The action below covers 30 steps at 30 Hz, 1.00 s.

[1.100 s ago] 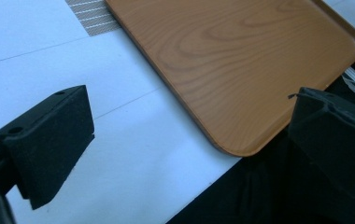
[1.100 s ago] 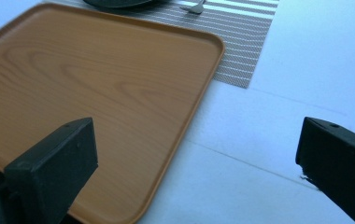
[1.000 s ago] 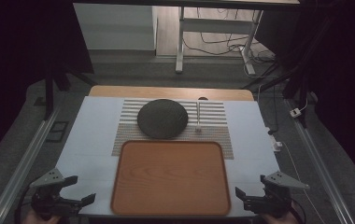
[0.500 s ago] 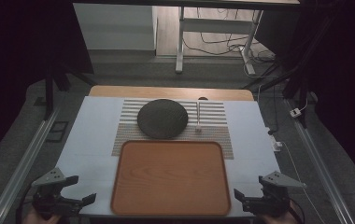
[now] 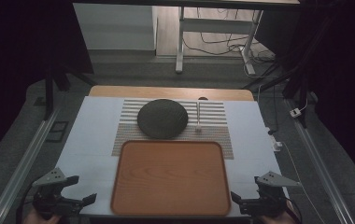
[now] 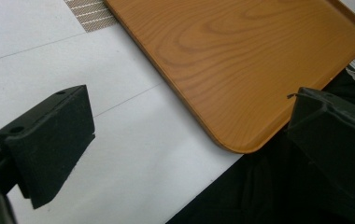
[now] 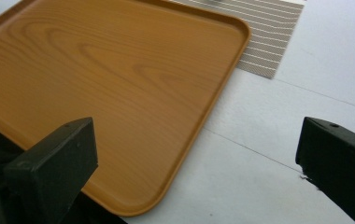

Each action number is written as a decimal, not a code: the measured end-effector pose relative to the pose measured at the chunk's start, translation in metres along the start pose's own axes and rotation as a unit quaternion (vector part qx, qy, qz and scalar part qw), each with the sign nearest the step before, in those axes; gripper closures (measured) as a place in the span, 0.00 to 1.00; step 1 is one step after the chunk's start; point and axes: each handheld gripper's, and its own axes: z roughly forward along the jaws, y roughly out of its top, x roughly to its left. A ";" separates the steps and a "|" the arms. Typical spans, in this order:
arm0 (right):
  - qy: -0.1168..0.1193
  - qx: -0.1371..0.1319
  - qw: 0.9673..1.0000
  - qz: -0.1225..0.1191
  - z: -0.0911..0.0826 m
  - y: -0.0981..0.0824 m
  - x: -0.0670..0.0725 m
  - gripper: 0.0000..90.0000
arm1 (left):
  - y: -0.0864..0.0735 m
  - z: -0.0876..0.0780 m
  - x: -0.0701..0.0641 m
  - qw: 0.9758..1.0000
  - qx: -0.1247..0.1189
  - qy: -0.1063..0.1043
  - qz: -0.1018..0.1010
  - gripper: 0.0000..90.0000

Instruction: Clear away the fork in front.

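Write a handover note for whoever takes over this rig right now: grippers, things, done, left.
Left hand-held gripper: open, holding nothing, at the near left corner of the wooden tray, apart from it.
Right hand-held gripper: open, holding nothing, at the tray's near right corner.
Tray: bare, flat on the white table cover, its far edge lying over the striped mat.
Dark round plate: on the mat behind the tray. A small pale utensil lies on the mat to the plate's right.
Done: nothing grasped so far.
Left: probably taking hold of the tray at both near corners.
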 end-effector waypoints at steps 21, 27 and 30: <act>0.046 0.030 0.996 -0.073 0.025 0.012 0.026 0.00 | 0.001 0.002 -0.001 1.000 0.007 0.004 0.005 0.01; 0.066 0.031 0.994 -0.078 0.034 0.016 0.033 0.00 | 0.001 0.002 -0.001 1.000 0.007 0.004 0.005 0.01; 0.072 0.032 0.994 -0.077 0.038 0.017 0.035 0.00 | 0.001 0.002 -0.001 1.000 0.007 0.003 0.005 0.01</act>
